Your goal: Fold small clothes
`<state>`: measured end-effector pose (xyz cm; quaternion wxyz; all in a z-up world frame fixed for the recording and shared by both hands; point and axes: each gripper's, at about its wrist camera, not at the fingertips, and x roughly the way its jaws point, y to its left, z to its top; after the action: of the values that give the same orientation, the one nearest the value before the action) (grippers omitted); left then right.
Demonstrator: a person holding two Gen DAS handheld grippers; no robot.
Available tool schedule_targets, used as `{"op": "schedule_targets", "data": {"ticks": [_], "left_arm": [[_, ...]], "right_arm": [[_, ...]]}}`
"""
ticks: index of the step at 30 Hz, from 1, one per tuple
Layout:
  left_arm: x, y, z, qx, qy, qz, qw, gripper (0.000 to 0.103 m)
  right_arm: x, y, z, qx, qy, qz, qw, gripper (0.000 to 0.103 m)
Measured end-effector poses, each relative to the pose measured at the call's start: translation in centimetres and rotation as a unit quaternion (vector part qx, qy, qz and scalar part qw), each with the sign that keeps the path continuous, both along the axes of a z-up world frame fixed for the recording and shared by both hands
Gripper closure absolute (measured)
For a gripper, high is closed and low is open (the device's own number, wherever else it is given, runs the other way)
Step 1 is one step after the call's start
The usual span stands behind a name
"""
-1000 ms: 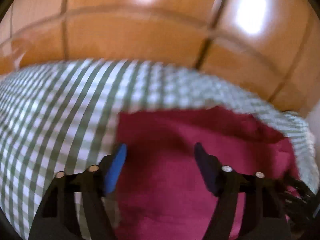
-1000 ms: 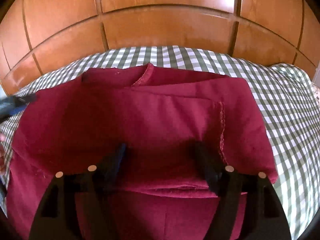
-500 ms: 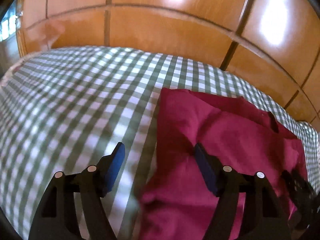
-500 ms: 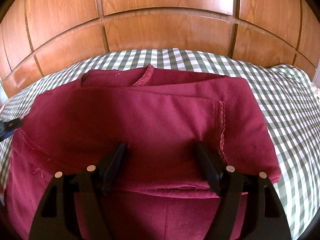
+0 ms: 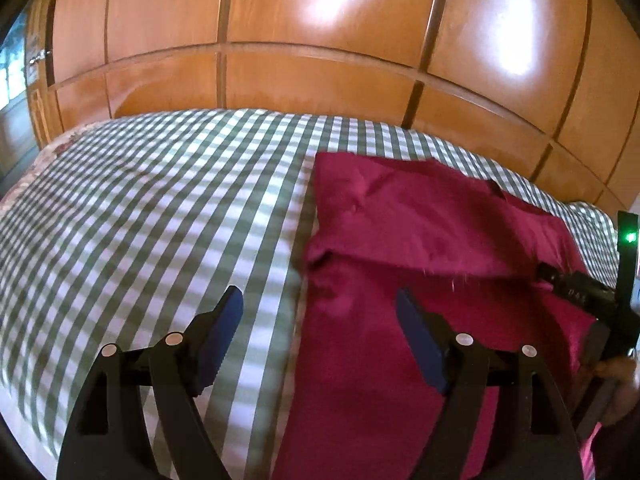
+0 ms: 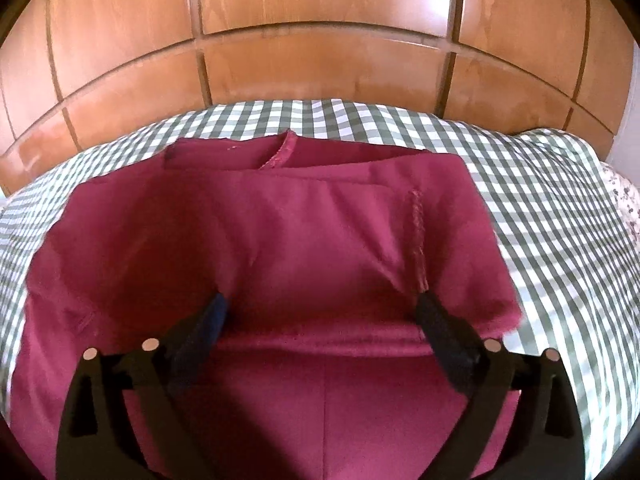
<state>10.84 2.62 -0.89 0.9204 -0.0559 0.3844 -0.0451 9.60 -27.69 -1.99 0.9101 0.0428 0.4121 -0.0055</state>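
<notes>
A maroon garment point(image 6: 280, 248) lies folded over on the green-and-white checked cloth point(image 6: 552, 240). Its folded top layer ends in a fold line just in front of my right gripper point(image 6: 320, 312), which is open and empty, fingers spread wide low over the garment. In the left wrist view the same garment point(image 5: 420, 240) lies at the right. My left gripper point(image 5: 318, 314) is open and empty above the garment's left edge; its left finger is over the checked cloth point(image 5: 140, 220), its right finger over the garment. The right gripper's black body point(image 5: 592, 300) shows at the far right.
A polished wooden panelled wall point(image 6: 320, 40) stands close behind the checked surface, also in the left wrist view point(image 5: 320, 40). A floral-patterned fabric point(image 6: 624, 200) shows at the cloth's right edge. Checked cloth extends left of the garment.
My left gripper has drawn back and to the left, off the garment to its left edge. My right gripper has moved slightly forward over the fold. Both stayed open.
</notes>
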Motion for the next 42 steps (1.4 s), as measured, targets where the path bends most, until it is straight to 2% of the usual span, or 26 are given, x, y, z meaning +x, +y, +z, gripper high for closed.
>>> {"op": "schedule_targets", "data": {"ticks": [5,9,12,17,21,24,26,28,30,31,32,33,34,35,40,42], "left_arm": [[-1.6,0.9,-0.4,0.001,0.007,-0.001,1.0000,0.026],[-2.6,1.3,-0.5,0.007,0.008,-0.007,0.9999,0.026],[-3.4,1.8,-0.9,0.013,0.014,-0.013,0.9997,0.025],[-4.7,2.4,-2.0,0.017,0.040,-0.031,0.9986,0.026],[-7.1,3.3,-3.3,-0.019,0.080,-0.079,0.9935,0.026],[-10.1,4.1,-3.8,-0.033,0.096,-0.125,0.9869,0.033],[-11.9,4.3,-3.7,-0.045,0.105,-0.150,0.9821,0.041],[-13.6,4.8,-4.0,-0.071,0.127,-0.168,0.9749,0.047],[-14.6,4.9,-4.6,-0.089,0.150,-0.178,0.9686,0.058],[-15.1,4.8,-5.0,-0.093,0.165,-0.183,0.9646,0.070],[-15.3,4.6,-5.2,-0.092,0.169,-0.187,0.9632,0.084],[-15.5,4.5,-5.2,-0.091,0.170,-0.190,0.9626,0.089],[-15.6,4.5,-4.9,-0.096,0.167,-0.194,0.9618,0.095],[-15.5,4.6,-4.5,-0.106,0.167,-0.198,0.9602,0.096],[-14.4,5.7,-1.0,-0.195,0.139,-0.214,0.9470,0.098],[-13.5,5.4,0.2,-0.213,0.124,-0.219,0.9440,0.098]], "right_arm": [[-2.7,-1.2,-0.1,0.001,0.021,0.004,1.000,0.005],[-5.6,-4.4,0.5,0.031,0.027,-0.020,0.999,0.005],[-7.8,-6.8,0.7,0.036,0.033,-0.040,0.998,0.005],[-11.2,-10.4,-0.2,0.049,0.063,-0.066,0.995,0.005],[-14.9,-11.9,-1.5,0.102,0.106,-0.049,0.988,0.006],[-18.1,-11.4,-1.6,0.114,0.128,-0.018,0.985,0.007],[-20.4,-11.3,-1.8,0.131,0.147,-0.003,0.980,0.014],[-22.5,-11.2,-2.4,0.163,0.178,0.008,0.970,0.020],[-24.2,-11.2,-3.5,0.190,0.207,0.008,0.960,0.034],[-24.7,-11.2,-4.1,0.197,0.219,0.007,0.955,0.040],[-25.1,-11.1,-5.0,0.204,0.235,0.008,0.950,0.056],[-25.1,-11.0,-5.3,0.210,0.242,0.012,0.947,0.076],[-25.1,-10.9,-5.4,0.218,0.244,0.018,0.945,0.083],[-25.0,-10.5,-4.7,0.228,0.238,0.032,0.943,0.092],[-23.0,-10.0,0.6,0.288,0.154,0.080,0.942,0.093],[-21.5,-10.2,2.3,0.301,0.121,0.080,0.942,0.093]]}}
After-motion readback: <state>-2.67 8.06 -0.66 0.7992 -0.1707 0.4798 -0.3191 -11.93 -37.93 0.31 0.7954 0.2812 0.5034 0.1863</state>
